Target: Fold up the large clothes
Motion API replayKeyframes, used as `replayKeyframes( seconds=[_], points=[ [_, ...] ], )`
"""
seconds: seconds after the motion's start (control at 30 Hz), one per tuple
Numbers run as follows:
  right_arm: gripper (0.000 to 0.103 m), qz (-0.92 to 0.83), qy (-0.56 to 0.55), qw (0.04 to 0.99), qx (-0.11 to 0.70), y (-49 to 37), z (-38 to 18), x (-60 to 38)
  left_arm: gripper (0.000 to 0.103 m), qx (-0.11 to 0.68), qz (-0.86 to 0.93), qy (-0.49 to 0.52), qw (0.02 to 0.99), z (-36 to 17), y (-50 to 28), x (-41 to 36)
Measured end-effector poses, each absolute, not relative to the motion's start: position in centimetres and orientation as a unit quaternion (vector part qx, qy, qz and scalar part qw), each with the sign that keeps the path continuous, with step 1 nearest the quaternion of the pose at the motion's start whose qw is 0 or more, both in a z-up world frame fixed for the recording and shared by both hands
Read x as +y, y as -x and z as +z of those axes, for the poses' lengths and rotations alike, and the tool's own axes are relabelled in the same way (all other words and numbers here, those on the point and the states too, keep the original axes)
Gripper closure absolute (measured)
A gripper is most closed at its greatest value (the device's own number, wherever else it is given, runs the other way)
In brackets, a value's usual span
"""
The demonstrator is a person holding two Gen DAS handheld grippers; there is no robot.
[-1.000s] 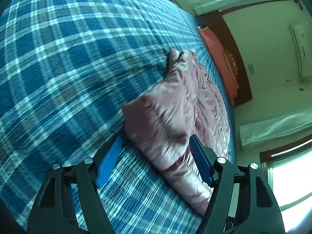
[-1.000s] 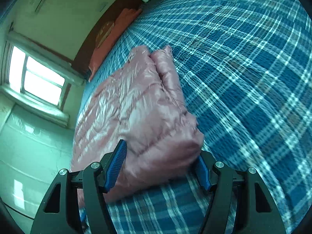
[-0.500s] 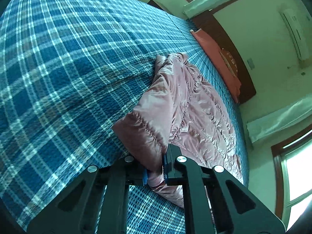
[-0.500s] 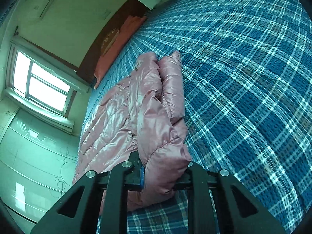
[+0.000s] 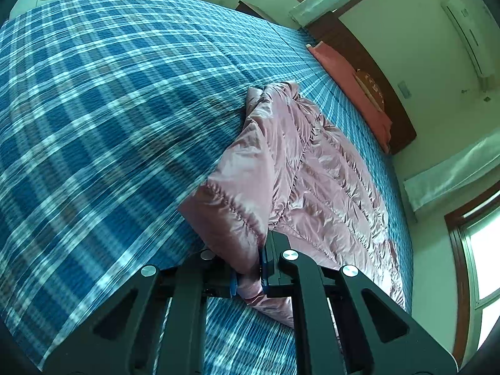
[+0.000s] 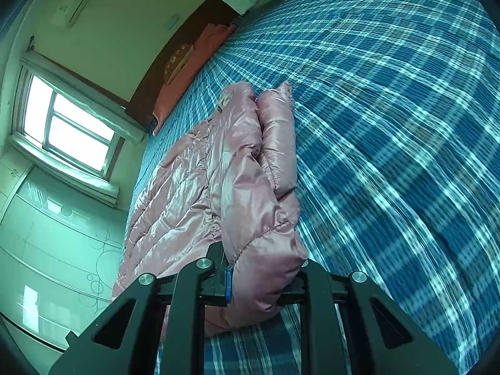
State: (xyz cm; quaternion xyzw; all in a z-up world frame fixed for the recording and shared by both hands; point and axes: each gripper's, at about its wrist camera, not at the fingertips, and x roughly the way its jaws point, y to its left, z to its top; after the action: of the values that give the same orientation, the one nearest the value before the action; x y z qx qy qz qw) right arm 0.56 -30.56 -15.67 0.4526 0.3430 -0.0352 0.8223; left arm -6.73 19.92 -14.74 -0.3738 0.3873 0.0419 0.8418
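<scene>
Your left tool (image 5: 248, 276) is pinching one corner of the pink puffer jacket (image 5: 312, 181), your right tool (image 6: 264, 284) is clamped on a thicker bunched corner. The jacket lies partly folded on the blue plaid bed (image 5: 109, 109), near the orange pillow (image 5: 353, 84).

Shiny pink quilted puffer jacket (image 5: 315, 168) lies partly folded on bed, near corners lifted.
</scene>
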Motion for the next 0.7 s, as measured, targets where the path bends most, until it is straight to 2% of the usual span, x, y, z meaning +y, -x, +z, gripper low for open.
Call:
replayKeyframes(
  seconds=[0.7],
  points=[
    [0.086,-0.023,-0.451,0.821,0.348,2.0,-15.8,-31.0,0.093,0.391,0.03,0.371,0.842,-15.3,12.8,22.0]
  ],
)
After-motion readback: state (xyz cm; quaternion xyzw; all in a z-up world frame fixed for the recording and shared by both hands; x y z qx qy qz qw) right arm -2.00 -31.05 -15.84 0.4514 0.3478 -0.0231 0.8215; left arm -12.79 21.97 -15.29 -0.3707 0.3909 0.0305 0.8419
